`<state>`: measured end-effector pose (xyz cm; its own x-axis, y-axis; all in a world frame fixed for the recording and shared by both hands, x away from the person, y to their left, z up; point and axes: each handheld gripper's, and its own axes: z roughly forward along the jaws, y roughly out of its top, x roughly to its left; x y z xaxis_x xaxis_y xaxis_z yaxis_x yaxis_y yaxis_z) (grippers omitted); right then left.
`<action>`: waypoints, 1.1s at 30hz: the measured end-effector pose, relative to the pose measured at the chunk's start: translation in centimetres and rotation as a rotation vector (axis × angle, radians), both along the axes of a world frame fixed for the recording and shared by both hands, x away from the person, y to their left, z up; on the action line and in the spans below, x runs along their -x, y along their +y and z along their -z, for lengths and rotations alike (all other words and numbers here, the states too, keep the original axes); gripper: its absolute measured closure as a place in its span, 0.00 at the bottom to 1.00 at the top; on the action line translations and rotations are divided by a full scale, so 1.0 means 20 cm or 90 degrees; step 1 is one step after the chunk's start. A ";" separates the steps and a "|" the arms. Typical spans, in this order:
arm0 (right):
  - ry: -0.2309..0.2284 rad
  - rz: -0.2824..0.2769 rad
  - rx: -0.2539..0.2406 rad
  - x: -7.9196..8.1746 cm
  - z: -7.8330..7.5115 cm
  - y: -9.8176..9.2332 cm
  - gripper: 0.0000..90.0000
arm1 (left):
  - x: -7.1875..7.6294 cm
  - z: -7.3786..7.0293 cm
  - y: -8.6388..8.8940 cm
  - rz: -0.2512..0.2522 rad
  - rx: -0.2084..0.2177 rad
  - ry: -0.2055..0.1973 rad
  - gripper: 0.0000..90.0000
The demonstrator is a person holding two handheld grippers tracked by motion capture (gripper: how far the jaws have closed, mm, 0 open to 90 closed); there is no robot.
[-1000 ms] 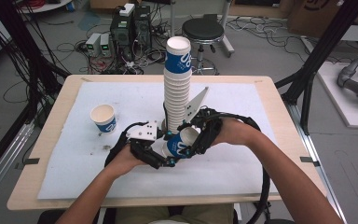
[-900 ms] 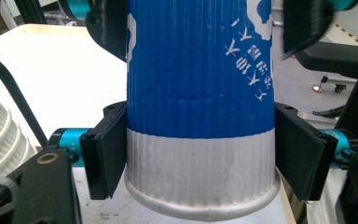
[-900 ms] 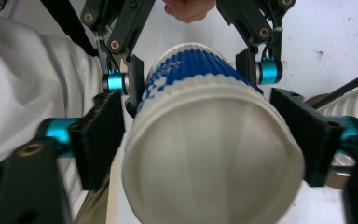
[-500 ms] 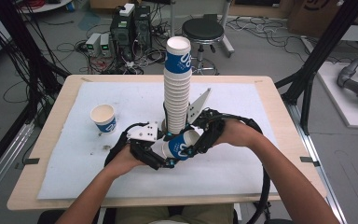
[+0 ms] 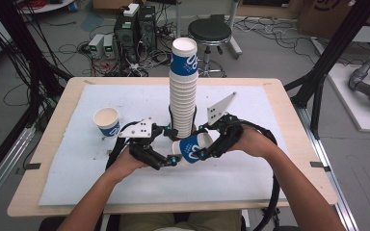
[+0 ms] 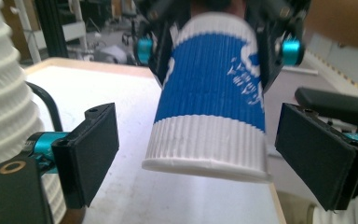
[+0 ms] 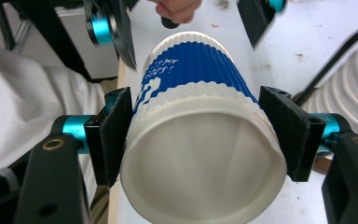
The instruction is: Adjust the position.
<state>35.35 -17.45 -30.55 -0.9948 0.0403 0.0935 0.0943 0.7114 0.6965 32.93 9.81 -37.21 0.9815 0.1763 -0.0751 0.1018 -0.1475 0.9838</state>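
Observation:
A blue-and-white ribbed paper cup [image 5: 190, 147] lies sideways in the air between my two grippers, just in front of a tall stack of like cups [image 5: 183, 91]. My right gripper [image 5: 207, 143] is shut on its mouth end; both pads [image 7: 113, 136] press on the cup [image 7: 191, 70] near the rim. My left gripper [image 5: 173, 159] is open around the base end. Its jaws have just been opening, and gaps show between the pads [image 6: 89, 154] and the cup [image 6: 209, 107]. Another single cup [image 5: 107, 121] stands upright at the left.
A white mat [image 5: 270, 163] covers the wooden table [image 5: 296, 120]. The cup stack stands mid-table, just behind both grippers. Black frame posts, cables, a stool and electronics boxes lie on the floor beyond the far edge.
My right gripper has moved in a little and closed on the cup's mouth end. The left jaws have spread off the cup's base. The stack and the single cup have not moved.

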 end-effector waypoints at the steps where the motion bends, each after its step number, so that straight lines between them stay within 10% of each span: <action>1: -0.001 0.006 -0.009 0.00 0.01 -0.01 0.33 | 0.00 0.00 0.01 -0.002 0.008 0.001 0.15; 19: -0.002 0.067 -0.232 0.05 0.16 -0.13 0.32 | 0.00 -0.02 0.03 -0.007 0.057 -0.006 0.14; 33: 0.006 0.076 -0.324 0.07 0.24 -0.14 0.32 | 0.01 -0.03 0.03 -0.002 0.085 -0.001 0.14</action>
<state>33.87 -20.21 -35.33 -0.9850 0.1011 0.1397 0.1621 0.2675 0.9498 32.78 10.45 -36.56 0.9812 0.1673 -0.0958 0.0997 -0.0153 0.9949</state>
